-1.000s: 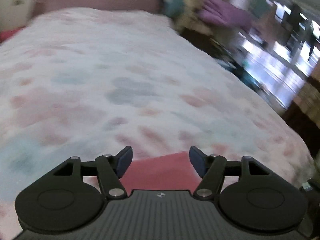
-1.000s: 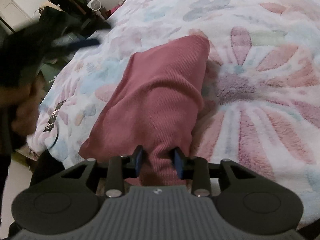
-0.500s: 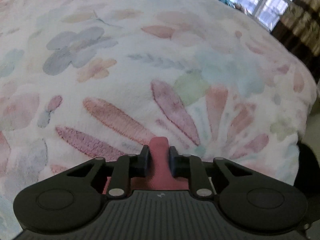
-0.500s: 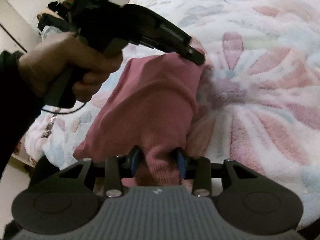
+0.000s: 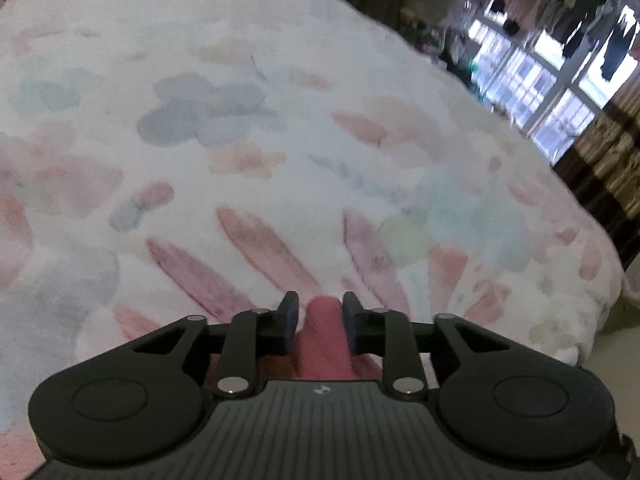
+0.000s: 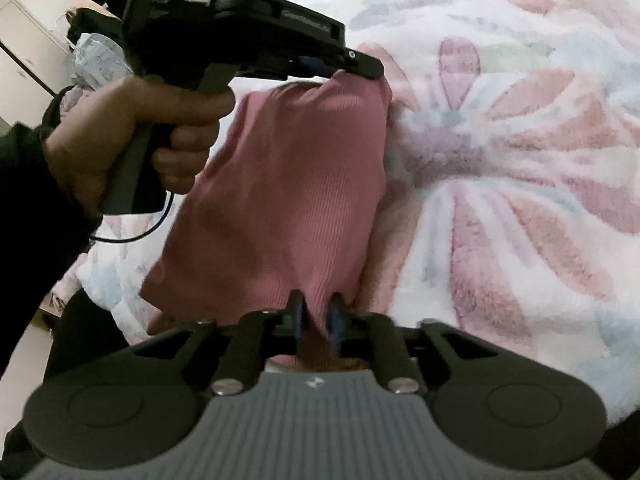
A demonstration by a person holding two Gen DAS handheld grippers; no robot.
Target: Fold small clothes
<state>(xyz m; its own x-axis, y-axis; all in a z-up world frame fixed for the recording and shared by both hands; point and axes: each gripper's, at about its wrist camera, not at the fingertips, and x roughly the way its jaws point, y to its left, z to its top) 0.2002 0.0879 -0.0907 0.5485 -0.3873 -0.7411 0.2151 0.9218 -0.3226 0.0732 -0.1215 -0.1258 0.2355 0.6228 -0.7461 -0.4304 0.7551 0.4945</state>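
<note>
Pink ribbed garment (image 6: 280, 200) is stretched over the floral blanket (image 6: 520, 160), long axis running from the right gripper (image 6: 316, 316) at the near edge to the left gripper (image 6: 360, 68) at the far edge. Both sets of jaws are narrow, each clamped on a pinch of the cloth's right-hand side, left pinch also visible at (image 5: 318, 320). Next fold likely hinges on bringing far end toward near end; neither gripper is nearer the free left side.

Soft daylight from window (image 5: 560, 92); motion blur; fisheye-bent edges.
</note>
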